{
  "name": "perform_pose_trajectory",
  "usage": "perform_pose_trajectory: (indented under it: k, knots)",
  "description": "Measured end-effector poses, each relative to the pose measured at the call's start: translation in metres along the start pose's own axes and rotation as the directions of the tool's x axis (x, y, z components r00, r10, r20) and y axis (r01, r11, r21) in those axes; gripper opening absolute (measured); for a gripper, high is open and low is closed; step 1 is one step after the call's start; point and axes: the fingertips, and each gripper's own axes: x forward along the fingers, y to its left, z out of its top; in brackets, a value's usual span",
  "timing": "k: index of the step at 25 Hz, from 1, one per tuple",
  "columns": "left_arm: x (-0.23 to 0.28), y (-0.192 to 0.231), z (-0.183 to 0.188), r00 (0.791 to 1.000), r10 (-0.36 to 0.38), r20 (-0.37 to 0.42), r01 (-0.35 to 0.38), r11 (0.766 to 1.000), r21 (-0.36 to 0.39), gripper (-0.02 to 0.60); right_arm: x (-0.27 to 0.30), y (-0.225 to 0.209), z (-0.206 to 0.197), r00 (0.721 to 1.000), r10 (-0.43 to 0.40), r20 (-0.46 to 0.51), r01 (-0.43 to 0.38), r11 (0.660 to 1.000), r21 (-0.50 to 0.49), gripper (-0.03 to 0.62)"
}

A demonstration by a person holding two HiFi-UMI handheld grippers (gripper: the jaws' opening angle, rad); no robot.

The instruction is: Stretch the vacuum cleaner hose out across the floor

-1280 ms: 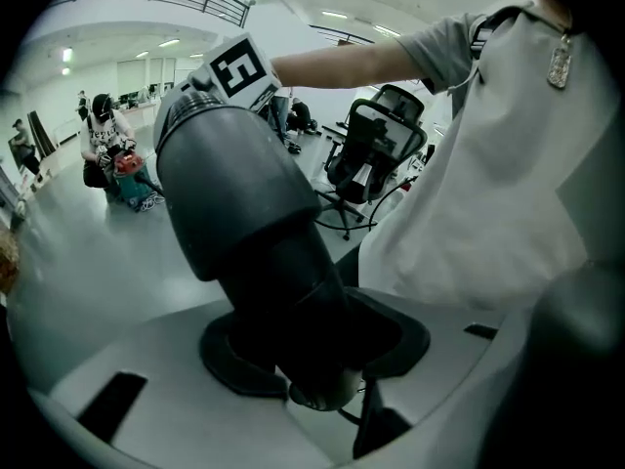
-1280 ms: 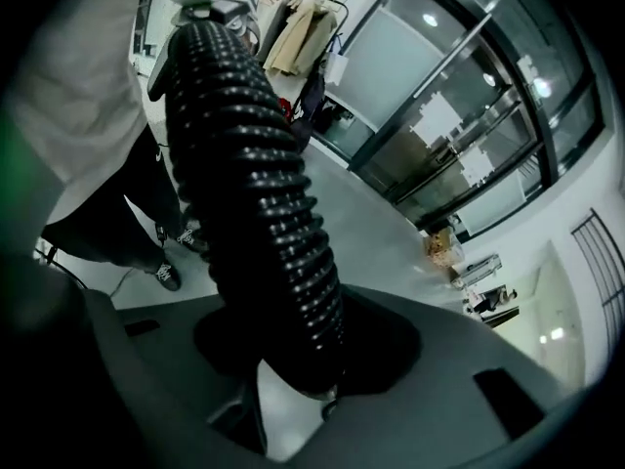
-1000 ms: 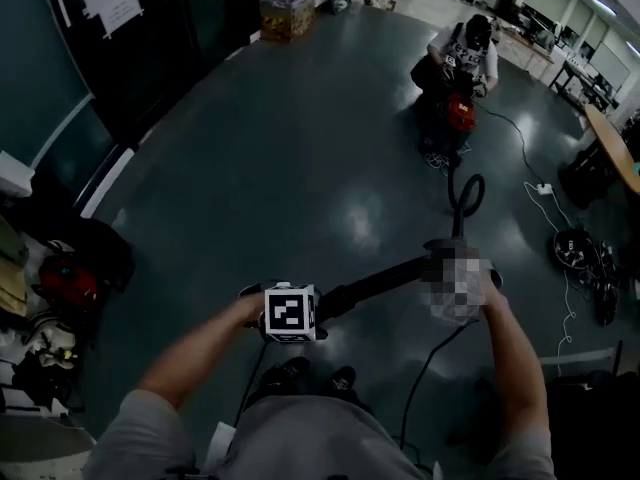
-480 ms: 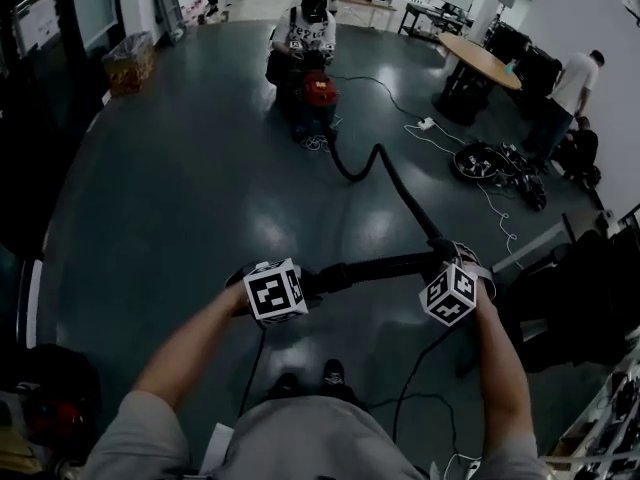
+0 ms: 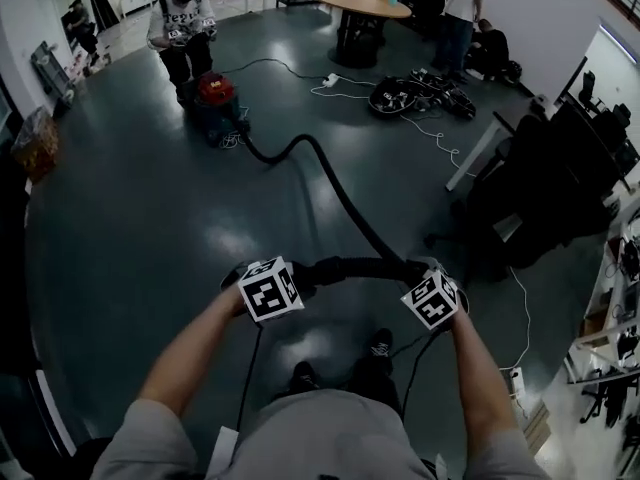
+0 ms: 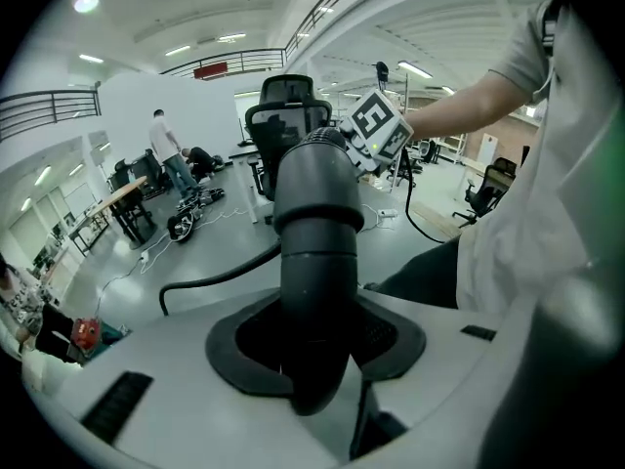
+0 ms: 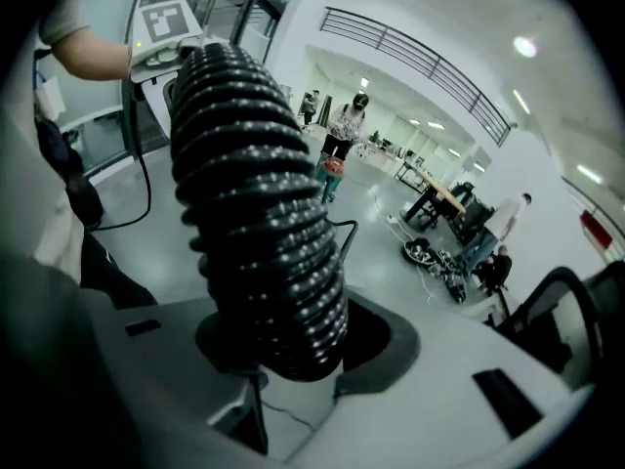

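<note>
One hose [image 5: 335, 196], left gripper [image 6: 312, 345] just closed tighter, right gripper [image 7: 293, 350] clamped

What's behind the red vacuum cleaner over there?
A person stands close behind the vacuum cleaner, facing this way. The vacuum cleaner's back side and the bit of floor right behind it are covered by its own body.
</note>
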Motion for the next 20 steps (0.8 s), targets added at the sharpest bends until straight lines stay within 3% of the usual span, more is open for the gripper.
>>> perform_pose_trajectory:
  k: [5, 9, 16, 20]
  knots:
    - [0.026, -0.035, 0.0, 0.997, -0.074, -0.025, 0.075, 0.996, 0.04, 0.149, -0.01, 0.05, -0.059, 0.993, 0.099, -0.066, -0.088, 0.984, 0.157, 0.161]
    - [0.043, -0.069, -0.006, 0.994, -0.105, -0.03, 0.106, 0.994, 0.027, 0.15, -0.017, 0.094, -0.097, 0.974, 0.211, -0.088, -0.186, 0.955, 0.229, 0.161]
    - [0.057, -0.123, 0.002, 0.997, -0.065, -0.032, 0.064, 0.998, -0.027, 0.15, -0.039, 0.149, -0.14, 0.934, 0.355, -0.021, -0.33, 0.888, 0.32, 0.161]
    - [0.068, -0.171, 0.015, 0.998, -0.027, -0.061, 0.025, 0.999, -0.043, 0.151, -0.064, 0.177, -0.174, 0.904, 0.426, 0.043, -0.417, 0.851, 0.319, 0.161]
